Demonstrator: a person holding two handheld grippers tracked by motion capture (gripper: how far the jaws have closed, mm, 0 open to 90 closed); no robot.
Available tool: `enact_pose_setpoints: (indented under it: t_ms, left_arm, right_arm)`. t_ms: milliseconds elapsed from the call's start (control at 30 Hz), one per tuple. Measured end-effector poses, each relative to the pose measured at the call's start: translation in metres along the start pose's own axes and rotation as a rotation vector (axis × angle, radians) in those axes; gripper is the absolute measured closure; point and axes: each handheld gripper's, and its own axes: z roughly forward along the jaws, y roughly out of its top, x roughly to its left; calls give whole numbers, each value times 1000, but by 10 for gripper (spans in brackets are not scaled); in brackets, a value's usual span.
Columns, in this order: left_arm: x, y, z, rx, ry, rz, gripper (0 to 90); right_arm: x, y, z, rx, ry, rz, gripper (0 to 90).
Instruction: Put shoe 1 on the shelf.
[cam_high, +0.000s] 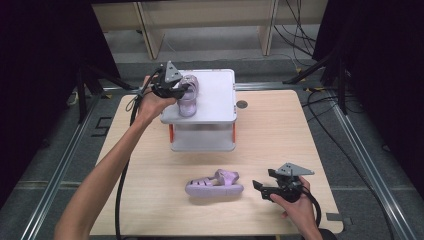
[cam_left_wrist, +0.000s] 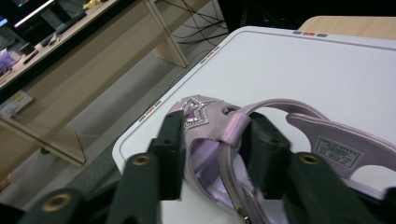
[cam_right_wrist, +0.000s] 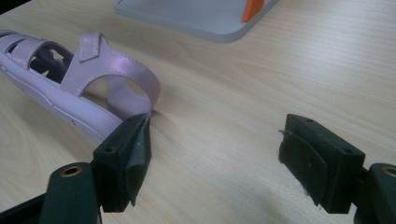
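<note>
My left hand-held gripper (cam_left_wrist: 212, 154) is partly open around the strap of the purple sandal (cam_high: 188, 95) on the white stand's (cam_high: 220, 92) left edge. My right hand-held gripper (cam_right_wrist: 215, 158) gapes wide and empty, with the second sandal (cam_right_wrist: 70, 88) lying longways just left of it, near the counter's (cam_high: 280, 130) front edge.

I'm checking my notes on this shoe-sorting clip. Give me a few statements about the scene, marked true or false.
1. One purple sandal lies on the white stand. True.
2. The left gripper has its jaws either side of that sandal's strap. True.
3. The right gripper grips the other sandal. False: its jaws are open, with nothing between them.
4. The other sandal sits on the floor. False: it lies on the wooden table.
</note>
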Motion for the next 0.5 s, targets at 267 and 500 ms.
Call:
enact_pose_setpoints:
  t_ms: [267,500]
  left_arm:
    - [4,-4,-28,-49,-18,-144,351]
    - [-2,-26,-77,-104,-10,-218,281]
  right_arm:
    - [3,0,0,-2,7,40,250]
    - [1,1,-1,-3,0,11,251]
